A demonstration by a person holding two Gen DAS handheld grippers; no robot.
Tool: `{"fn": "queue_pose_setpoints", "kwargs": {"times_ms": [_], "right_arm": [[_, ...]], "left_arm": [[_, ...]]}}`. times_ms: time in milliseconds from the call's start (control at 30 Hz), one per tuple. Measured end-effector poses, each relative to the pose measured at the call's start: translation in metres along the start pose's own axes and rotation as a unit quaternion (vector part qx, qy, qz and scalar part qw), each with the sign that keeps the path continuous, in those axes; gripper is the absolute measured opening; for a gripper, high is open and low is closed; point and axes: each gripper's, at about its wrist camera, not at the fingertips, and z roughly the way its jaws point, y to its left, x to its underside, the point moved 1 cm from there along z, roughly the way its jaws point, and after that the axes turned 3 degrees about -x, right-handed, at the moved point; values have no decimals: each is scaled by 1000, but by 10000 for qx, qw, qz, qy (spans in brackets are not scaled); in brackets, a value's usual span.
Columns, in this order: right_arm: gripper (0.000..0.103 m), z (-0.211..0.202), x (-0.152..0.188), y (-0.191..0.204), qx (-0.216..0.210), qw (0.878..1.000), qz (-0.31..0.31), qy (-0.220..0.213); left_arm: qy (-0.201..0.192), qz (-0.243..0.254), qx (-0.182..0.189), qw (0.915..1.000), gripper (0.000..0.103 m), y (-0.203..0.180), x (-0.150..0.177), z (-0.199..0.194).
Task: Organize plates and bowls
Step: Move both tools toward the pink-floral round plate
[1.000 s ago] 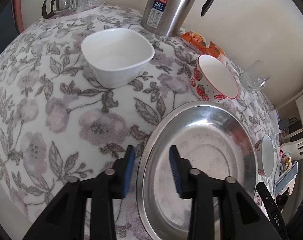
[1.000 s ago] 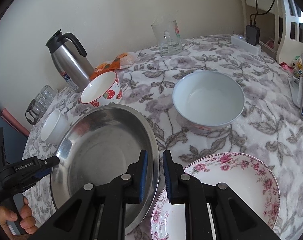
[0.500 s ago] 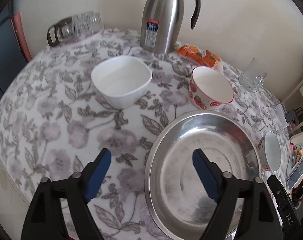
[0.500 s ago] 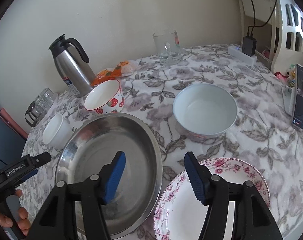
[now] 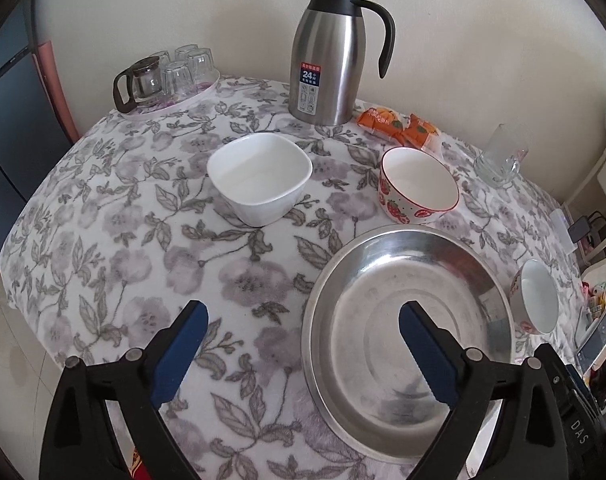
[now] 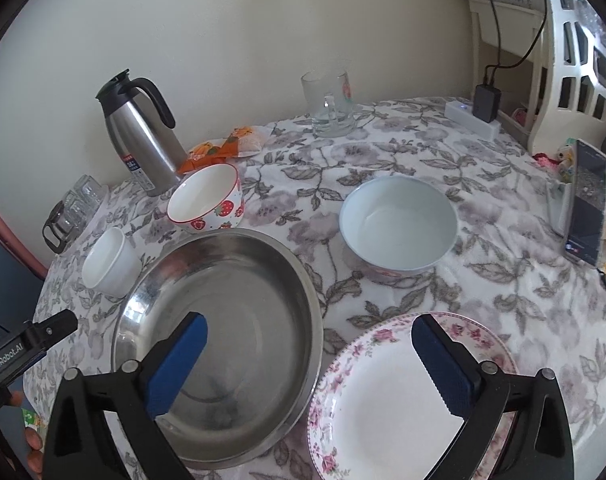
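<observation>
The blue pads [image 5: 179,354] of the left gripper [image 5: 299,352] are spreading wide with nothing pinched between them; one pad is hanging over the flowered tablecloth [image 5: 115,240], the other over the steel basin [image 5: 407,320], whose left rim is lying between them untouched. The right gripper [image 6: 309,364] is likewise opening, its pads [image 6: 443,368] clear of everything, straddling the gap where the basin's right rim is sitting just beside the rose-patterned plate [image 6: 387,396]. Both tools are tilting steeply down at the near edge of the table. At the far left of the right view, fingers [image 6: 33,446] are curling round the left tool's handle. Farther off, the square white bowl [image 5: 261,178] and strawberry bowl [image 5: 419,186] are standing apart, with a pale blue bowl [image 6: 399,226] to the right and a steel jug [image 5: 331,56] by the wall.
</observation>
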Motion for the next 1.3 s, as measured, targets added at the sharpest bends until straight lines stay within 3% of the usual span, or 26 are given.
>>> {"fn": "queue_pose_setpoints", "kwargs": {"times_ms": [233,367,600,833,1300], "right_arm": [[103,-40,5,7,245,9994,243,-24],[103,-65,16,16,129,9998,162,10],[103,-116,32,47,-368,9987,-353,-62],[103,-136,44,59,-1111,9932,-296,162],[103,-162,41,45,-1557,9876,-58,-177]], "left_arm": [[140,246,25,9996,96,4,16,-12],[10,364,25,9993,96,7,25,-28],[-584,618,252,9961,97,5,35,-66],[-714,502,309,9957,97,6,33,-75],[-697,530,260,9958,96,-1,36,-73]]}}
